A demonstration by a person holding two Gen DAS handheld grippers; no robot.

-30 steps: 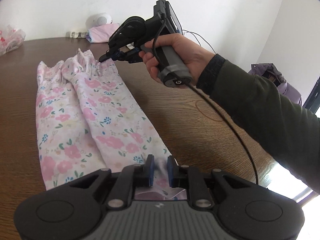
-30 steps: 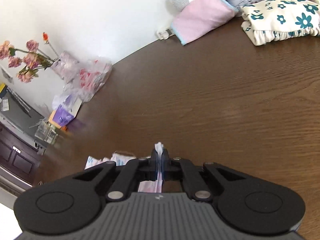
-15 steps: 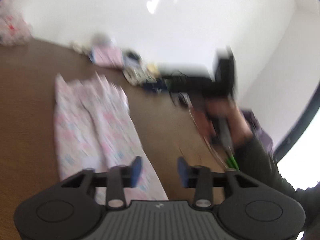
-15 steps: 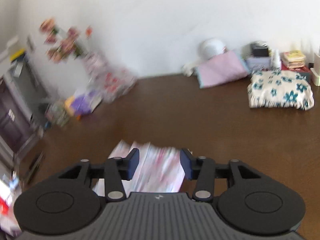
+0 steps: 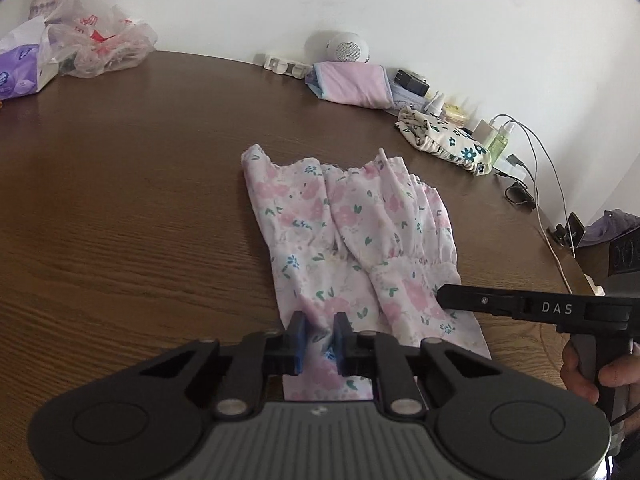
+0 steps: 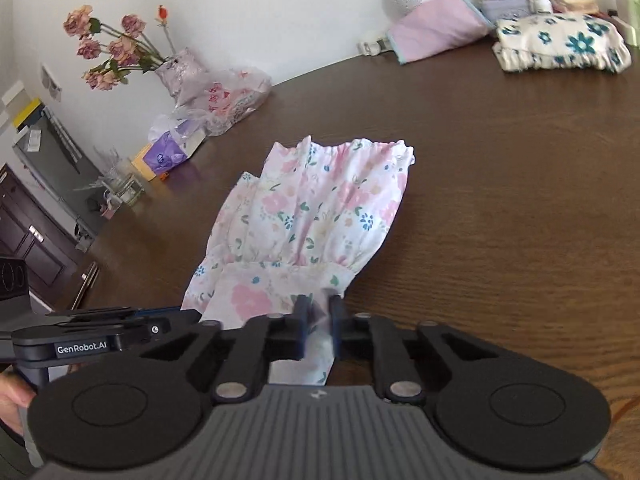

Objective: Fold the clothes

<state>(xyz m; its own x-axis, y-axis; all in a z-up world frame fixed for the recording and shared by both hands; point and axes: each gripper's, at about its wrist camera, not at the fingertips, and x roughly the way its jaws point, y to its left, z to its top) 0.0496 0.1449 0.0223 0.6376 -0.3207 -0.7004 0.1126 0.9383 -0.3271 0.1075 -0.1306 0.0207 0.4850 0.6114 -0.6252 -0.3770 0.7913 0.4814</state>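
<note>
A pink floral garment [image 5: 352, 232] lies lengthwise on the brown wooden table [image 5: 120, 220], its ruffled end far from me. My left gripper [image 5: 319, 328] sits at the garment's near left edge, its jaws closing with a bunch of fabric pinched between the blue pads. The same garment [image 6: 316, 208] shows in the right wrist view, where my right gripper [image 6: 318, 312] is shut on the near right edge. One right finger [image 5: 480, 301] reaches in from the right over the cloth, and a hand [image 5: 588, 372] holds its handle.
Along the far wall sit a folded blue-flowered cloth [image 6: 560, 42], a pink pouch [image 5: 352, 86], a white round speaker [image 5: 344, 44] and chargers with cables [image 5: 536, 184]. A plastic bag [image 5: 100, 40], tissue pack [image 5: 20, 68] and vase of dried flowers [image 6: 120, 52] stand at the left.
Both grippers let go of the garment's ends, opened, swung round to one side of it, and closed again on its near edge. The cloth now lies shorter, doubled over.
</note>
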